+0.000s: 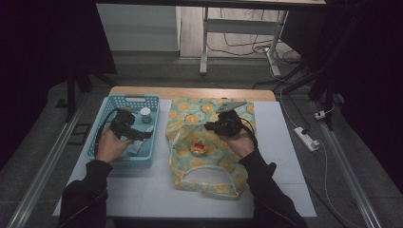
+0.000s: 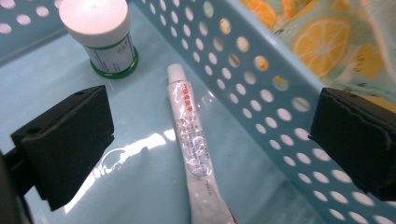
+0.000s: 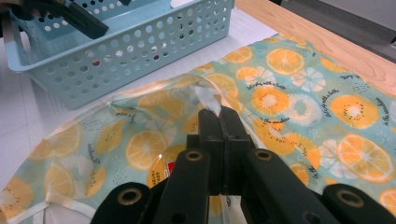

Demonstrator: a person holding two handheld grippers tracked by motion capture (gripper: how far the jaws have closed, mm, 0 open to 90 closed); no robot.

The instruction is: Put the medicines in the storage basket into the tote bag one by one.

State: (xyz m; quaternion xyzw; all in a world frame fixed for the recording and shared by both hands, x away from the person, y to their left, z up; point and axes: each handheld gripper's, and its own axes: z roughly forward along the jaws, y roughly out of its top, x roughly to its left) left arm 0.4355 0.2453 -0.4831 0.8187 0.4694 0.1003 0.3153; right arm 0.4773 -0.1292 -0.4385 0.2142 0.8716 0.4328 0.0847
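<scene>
A light blue perforated basket (image 1: 110, 142) stands at the table's left. In it lie a white tube (image 2: 192, 144) and a small white-lidded jar (image 2: 106, 39) with a green base. My left gripper (image 2: 210, 119) hangs open inside the basket, one jaw on each side of the tube, apart from it. To the right lies a citrus-print bag (image 1: 209, 175) with a round red-labelled item (image 1: 198, 148) inside. My right gripper (image 3: 219, 114) is shut on a raised fold of the bag's (image 3: 280, 98) upper layer, lifting it off the table.
A white mat (image 1: 285, 156) covers the table, and a wooden edge (image 1: 190, 92) runs along the back. The basket's wall (image 3: 140, 60) stands close to the bag's left side. On the floor at the right lie a power strip (image 1: 306, 138) and cables.
</scene>
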